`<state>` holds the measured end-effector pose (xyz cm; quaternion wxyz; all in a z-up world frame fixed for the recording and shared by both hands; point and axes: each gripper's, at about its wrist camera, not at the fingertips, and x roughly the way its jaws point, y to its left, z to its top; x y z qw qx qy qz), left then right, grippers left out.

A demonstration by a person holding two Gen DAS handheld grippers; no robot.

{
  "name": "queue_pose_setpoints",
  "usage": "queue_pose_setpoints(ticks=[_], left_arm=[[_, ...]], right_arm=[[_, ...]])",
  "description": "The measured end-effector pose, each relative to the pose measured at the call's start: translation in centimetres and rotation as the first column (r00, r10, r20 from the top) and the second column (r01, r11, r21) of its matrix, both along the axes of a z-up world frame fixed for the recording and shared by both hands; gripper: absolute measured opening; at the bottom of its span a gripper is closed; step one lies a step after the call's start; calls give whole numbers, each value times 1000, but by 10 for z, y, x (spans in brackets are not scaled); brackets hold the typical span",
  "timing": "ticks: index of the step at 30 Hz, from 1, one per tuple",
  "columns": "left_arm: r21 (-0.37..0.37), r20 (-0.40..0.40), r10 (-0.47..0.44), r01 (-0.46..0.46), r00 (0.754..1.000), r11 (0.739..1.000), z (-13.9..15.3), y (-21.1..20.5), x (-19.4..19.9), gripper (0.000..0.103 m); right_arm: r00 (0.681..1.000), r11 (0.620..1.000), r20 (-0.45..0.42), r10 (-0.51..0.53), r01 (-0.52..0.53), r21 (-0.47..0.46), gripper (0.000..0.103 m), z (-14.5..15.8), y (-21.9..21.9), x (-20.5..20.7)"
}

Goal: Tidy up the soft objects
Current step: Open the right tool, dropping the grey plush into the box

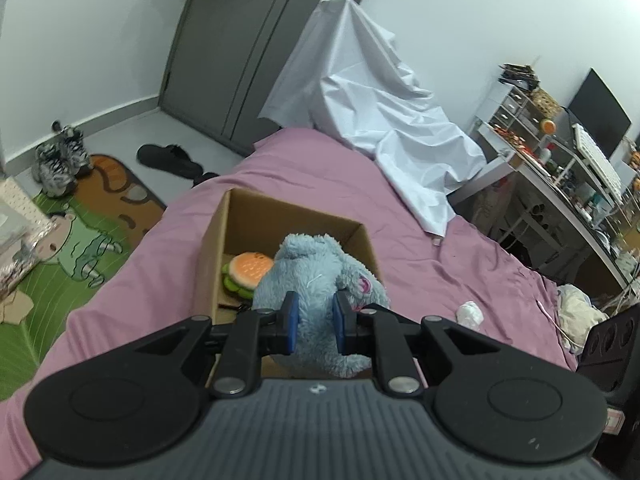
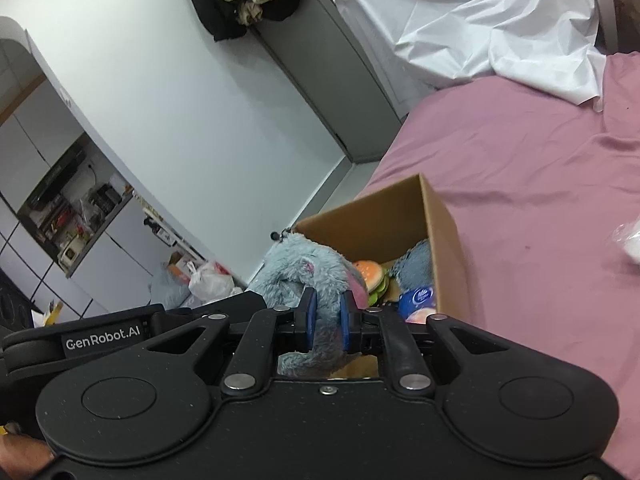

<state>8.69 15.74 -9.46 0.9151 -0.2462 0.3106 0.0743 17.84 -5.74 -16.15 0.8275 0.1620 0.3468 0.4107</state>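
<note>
Both grippers grip one fluffy light-blue plush toy (image 1: 312,276) (image 2: 296,272), held over the near end of an open cardboard box (image 1: 248,216) (image 2: 440,232) on the pink bed. My left gripper (image 1: 314,320) is shut on the toy's body. My right gripper (image 2: 328,322) is shut on another part of it, beside a pink patch. Inside the box lie a burger plush (image 1: 250,270) (image 2: 372,274), a second blue plush (image 2: 416,268) and a blue packet (image 2: 418,298). The left gripper's black body (image 2: 100,336) shows at the left of the right wrist view.
The pink bedsheet (image 1: 320,176) spreads around the box. A white sheet (image 1: 380,120) drapes over the far end. A crumpled white tissue (image 1: 470,314) lies right of the box. A cluttered desk (image 1: 560,168) stands at right. Shoes (image 1: 60,160), slippers (image 1: 168,158) and a green mat (image 1: 80,248) are on the floor.
</note>
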Motion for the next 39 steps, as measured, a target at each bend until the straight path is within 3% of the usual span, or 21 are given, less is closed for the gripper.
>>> queue_pose_setpoints(ticks=[3, 5, 13, 19, 28, 39], left_arm=[[25, -6, 11, -11, 1000, 1000, 0, -1, -1, 21], [37, -5, 6, -6, 1000, 999, 2, -3, 0, 22], [73, 12, 18, -19, 1000, 997, 10, -15, -2, 60], [114, 16, 22, -24, 1000, 993, 17, -29, 4, 75], [195, -2, -34, 34, 999, 980, 22, -63, 16, 90], [271, -77, -134, 150, 988, 951, 26, -98, 39, 91]], right_arm=[[1000, 1000, -4, 0, 0, 0, 24, -1, 0, -2], [1000, 1000, -3, -6, 6, 9, 38, 0, -3, -2], [998, 999, 10, -54, 54, 6, 58, 6, -27, -1], [995, 996, 41, -94, 94, 0, 73, 13, -51, -1], [985, 985, 56, -165, 167, -30, 89, 9, -94, 6], [973, 970, 72, -220, 226, -94, 97, 7, -151, 22]])
